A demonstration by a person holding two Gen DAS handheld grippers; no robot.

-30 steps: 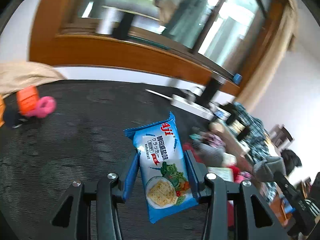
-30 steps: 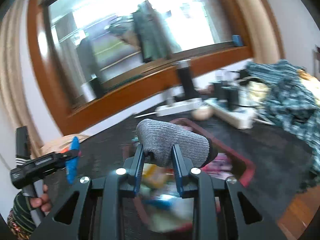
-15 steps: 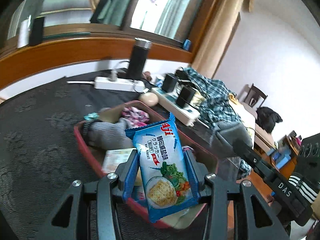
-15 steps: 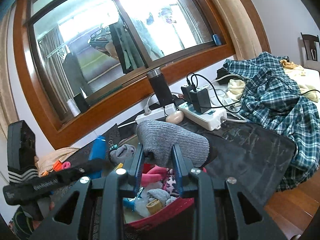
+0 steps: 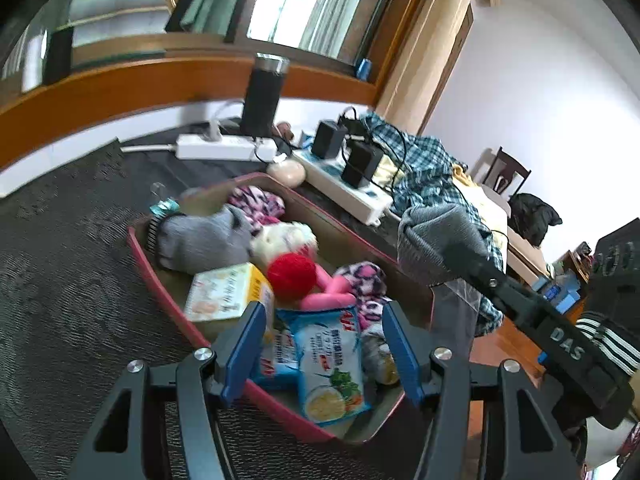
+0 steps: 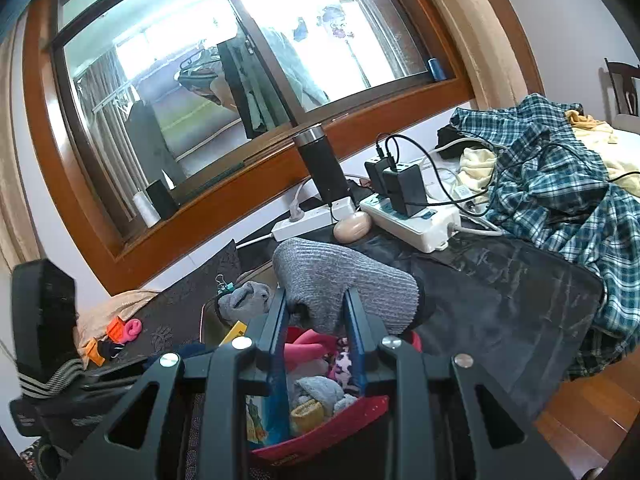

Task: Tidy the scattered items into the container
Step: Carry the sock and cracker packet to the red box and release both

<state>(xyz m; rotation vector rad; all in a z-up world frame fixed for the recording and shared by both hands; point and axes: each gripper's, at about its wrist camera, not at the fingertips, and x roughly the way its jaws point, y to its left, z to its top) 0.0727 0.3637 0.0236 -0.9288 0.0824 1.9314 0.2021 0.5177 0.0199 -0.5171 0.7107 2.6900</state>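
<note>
A red-rimmed tray on the dark mat holds socks, a yellow box, a red ball and snack packs. My left gripper hovers over its near end with jaws opening; the blue cracker packet lies loose in the tray between the fingers, no pad pressing it. My right gripper is shut on a grey sock, held above the tray. That sock and the right gripper's fingers also show at the right of the left wrist view.
Behind the tray stand a black flask, white power strips with chargers, and a tan oval object. A plaid shirt is heaped at the right. Orange and pink items lie on the mat at far left.
The left gripper swung from the bare mat to over the tray, then its jaws spread and the cracker packet dropped into the tray. The right gripper kept the grey sock and shifted slightly.
</note>
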